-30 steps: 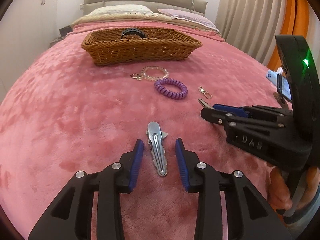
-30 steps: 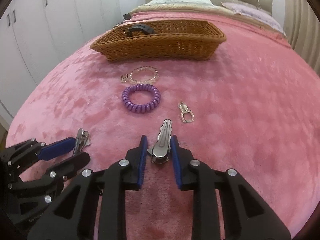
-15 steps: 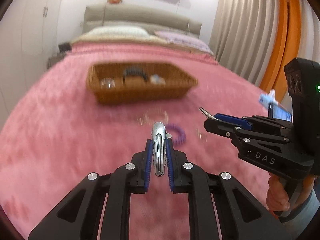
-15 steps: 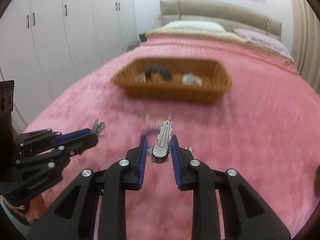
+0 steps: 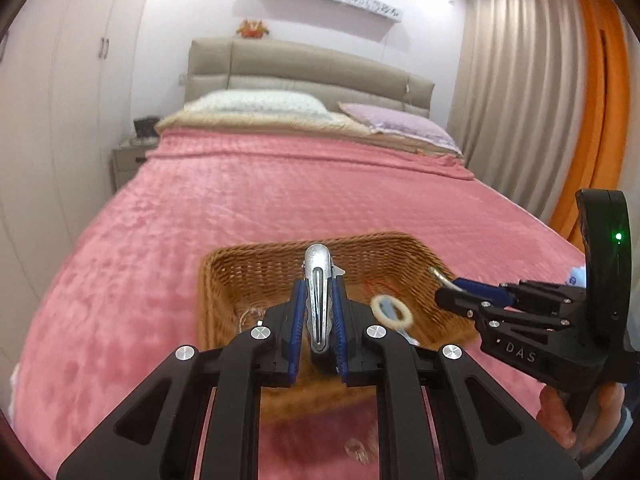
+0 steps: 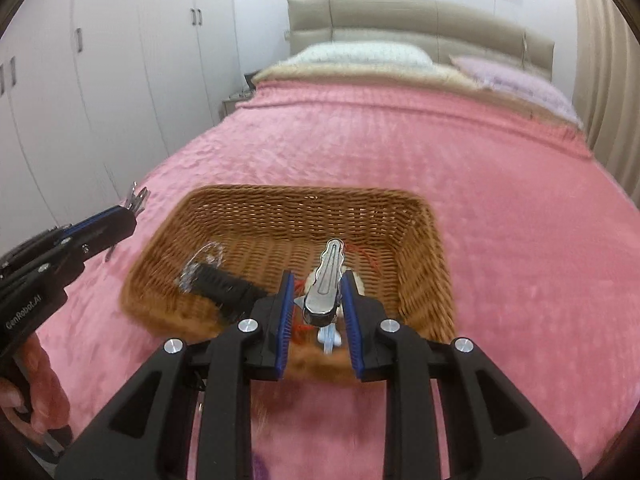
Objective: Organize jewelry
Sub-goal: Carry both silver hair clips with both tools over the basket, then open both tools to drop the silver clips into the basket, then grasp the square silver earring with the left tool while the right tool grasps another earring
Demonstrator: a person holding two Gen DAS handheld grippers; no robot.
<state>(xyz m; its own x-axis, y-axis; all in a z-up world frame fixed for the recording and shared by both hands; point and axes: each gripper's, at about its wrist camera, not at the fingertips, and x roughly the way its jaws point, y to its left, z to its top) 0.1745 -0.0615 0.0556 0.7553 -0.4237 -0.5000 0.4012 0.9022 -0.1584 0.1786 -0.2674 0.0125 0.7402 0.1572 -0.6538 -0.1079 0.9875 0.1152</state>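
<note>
**Two clips over the basket: let go low and one at a time**

The left hand-held gripper [image 5: 317, 318] is clamped on a silver hair clip [image 5: 318, 300], which stands upright between its blue pads, tip pointing ahead over the near rim of the wicker basket [image 5: 224, 280]. The right hand-held gripper [image 6: 319, 300] pinches a second silver clip [image 6: 325, 280] by its hinged end, already above the basket's interior.

Ahead of and below the right pads lie a black comb-like piece [image 6: 224, 286], a clear beaded bracelet [image 6: 200, 260] and some red cord; a pale ring [image 5: 391, 311] sits just right of the left pads.

To do this step well, I judge each clip should travel past the near wall, sink close to the basket floor, then be freed by easing the pads apart. Aim for bare weave, and keep the two tools from crossing.
</note>
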